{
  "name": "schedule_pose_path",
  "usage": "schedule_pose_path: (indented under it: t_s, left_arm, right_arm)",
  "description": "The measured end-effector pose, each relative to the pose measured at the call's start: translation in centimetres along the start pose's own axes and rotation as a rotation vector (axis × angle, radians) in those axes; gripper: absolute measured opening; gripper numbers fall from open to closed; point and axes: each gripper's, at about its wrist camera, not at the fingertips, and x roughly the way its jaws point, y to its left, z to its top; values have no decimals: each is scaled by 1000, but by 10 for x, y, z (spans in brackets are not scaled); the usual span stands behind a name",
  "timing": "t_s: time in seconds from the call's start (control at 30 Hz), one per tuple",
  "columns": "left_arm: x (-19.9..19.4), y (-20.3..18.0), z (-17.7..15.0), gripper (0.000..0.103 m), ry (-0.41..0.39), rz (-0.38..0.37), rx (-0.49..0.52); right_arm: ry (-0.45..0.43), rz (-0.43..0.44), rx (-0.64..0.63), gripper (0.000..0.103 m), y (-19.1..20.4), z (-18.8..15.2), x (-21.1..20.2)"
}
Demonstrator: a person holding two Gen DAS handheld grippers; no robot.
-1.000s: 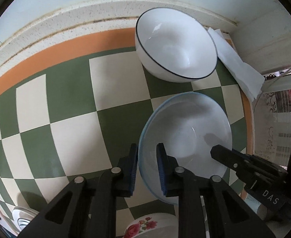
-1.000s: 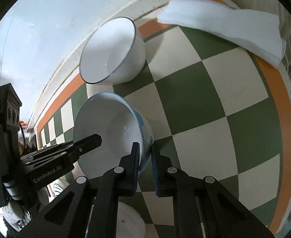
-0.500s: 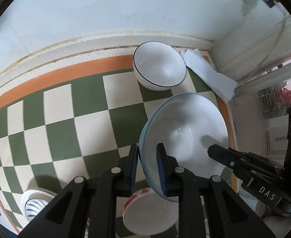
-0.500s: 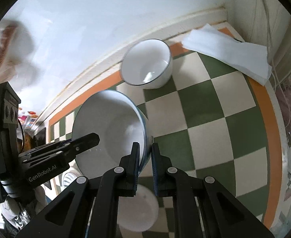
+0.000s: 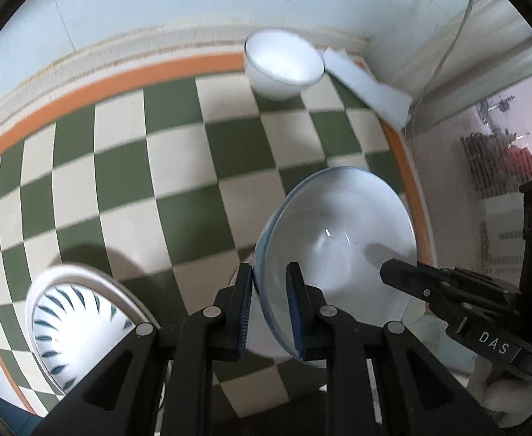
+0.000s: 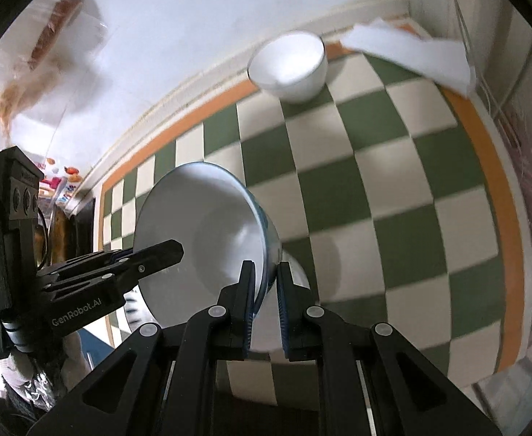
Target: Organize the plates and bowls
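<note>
Nearest me, my left gripper (image 5: 270, 309) is pinching one side of the blue-rimmed bowl's (image 5: 342, 239) rim, and my right gripper (image 6: 266, 309) pinches the opposite side, so the bowl hangs tilted in the air between them, clear of the checked tablecloth (image 5: 178, 167). Each grip is only a thin bite on glazed rim; if one hand drifts or twists against the other, I judge the bowl could slide out. Directly beneath it sits a small white bowl (image 6: 266, 330), and to the near left a striped bowl (image 5: 73, 323), either of which a drop would strike. At the far edge, the white black-rimmed bowl (image 5: 284, 65) stands beside a folded white cloth (image 5: 371, 91), close enough to snag.
</note>
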Motion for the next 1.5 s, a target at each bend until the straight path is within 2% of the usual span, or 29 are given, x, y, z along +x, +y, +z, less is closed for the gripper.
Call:
schedule_pose_path:
  t_s: [0.27, 0.5, 0.67, 0.93, 1.07, 1.2, 1.27, 1.33, 1.37, 1.4, 1.5]
  left_arm:
    - [23, 6, -20, 17, 57, 28, 1]
    - [39, 8, -25, 17, 94, 65, 18]
    - [51, 8, -28, 17, 132, 81, 33]
    - [53, 10, -27, 17, 147, 89, 48]
    - [51, 9, -24, 17, 150, 89, 52]
    - [29, 14, -13, 17, 115, 79, 33]
    - [16, 17, -1, 18, 92, 67, 23]
    - [1, 20, 22, 20, 49, 61, 9]
    - [-3, 22, 35, 25, 26, 65, 4]
    - [-4, 25, 45, 26, 13, 67, -2]
    - [-2, 33, 89, 26, -20, 54, -52]
  right_arm:
    - [71, -1, 33, 13, -13, -25, 35]
    - [114, -9, 41, 13, -19, -33, 54]
    - [130, -23, 41, 13, -20, -34, 59]
    - [149, -39, 48, 14, -20, -30, 62]
    - [159, -4, 67, 14, -22, -25, 55]
    - [113, 38, 82, 16, -24, -7, 29]
    - [76, 51, 96, 23, -26, 9, 16]
    - [21, 65, 101, 45, -26, 30, 3]
    - [-11, 66, 104, 48, -28, 45, -1]
    - [-24, 60, 103, 51, -28, 55, -3]
    - [-57, 48, 99, 52, -31, 99, 1]
